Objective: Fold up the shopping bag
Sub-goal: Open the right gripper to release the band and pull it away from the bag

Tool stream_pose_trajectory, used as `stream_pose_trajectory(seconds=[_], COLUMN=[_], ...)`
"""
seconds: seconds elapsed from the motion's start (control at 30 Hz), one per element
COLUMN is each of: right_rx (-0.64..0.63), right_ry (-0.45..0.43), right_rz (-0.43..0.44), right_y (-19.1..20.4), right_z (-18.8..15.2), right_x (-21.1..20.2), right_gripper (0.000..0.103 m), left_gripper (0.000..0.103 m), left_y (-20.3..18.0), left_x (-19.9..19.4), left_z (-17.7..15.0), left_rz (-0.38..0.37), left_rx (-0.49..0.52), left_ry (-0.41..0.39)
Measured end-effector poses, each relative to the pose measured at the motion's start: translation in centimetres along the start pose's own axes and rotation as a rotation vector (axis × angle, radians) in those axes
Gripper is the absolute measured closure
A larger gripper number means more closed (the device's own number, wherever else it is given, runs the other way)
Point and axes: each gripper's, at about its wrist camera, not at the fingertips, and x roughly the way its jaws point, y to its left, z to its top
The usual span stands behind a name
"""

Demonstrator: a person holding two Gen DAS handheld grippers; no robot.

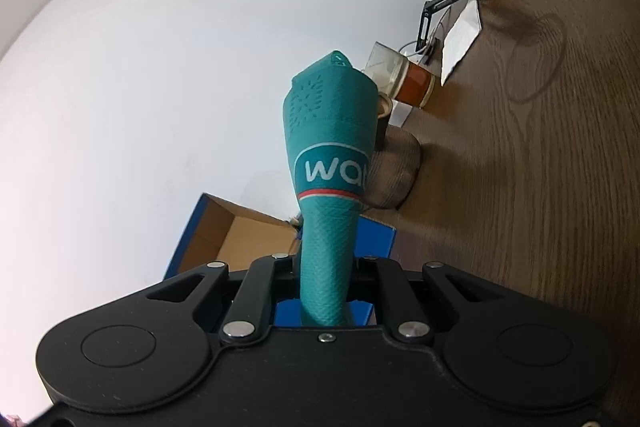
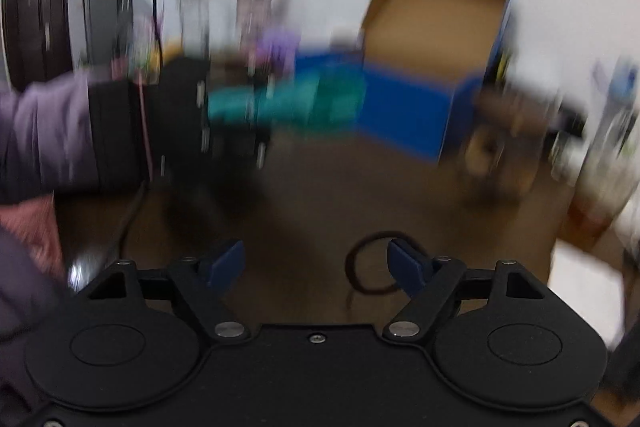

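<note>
While left tongs [image 1: 325,283] grip bag [image 1: 330,147], right tongs [image 2: 318,263] gape.

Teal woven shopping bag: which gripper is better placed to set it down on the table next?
Left. The left gripper already has its jaws shut on the rolled teal woven shopping bag, held above the wooden table. The right gripper is open and empty.
</note>
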Motion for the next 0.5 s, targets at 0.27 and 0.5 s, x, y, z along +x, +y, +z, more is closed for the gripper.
stream_pose_trajectory(seconds=[0.27, 0.5], right_rx=[0.005, -0.012], right_ry=[0.112, 0.24], right_rz=[0.008, 0.011], right_y=[-2.4, -4.1], right_z=[3.4, 5.0], right_x=[1.0, 6.3], right_gripper=[0.055, 0.087], left_gripper=[0.091, 0.091], left_y=[0.7, 1.2], left_x=[-0.1, 0.0], left_z=[-0.6, -0.8], left_rz=[0.005, 0.008], left_rx=[-0.031, -0.04], left_ry=[0.022, 0.03])
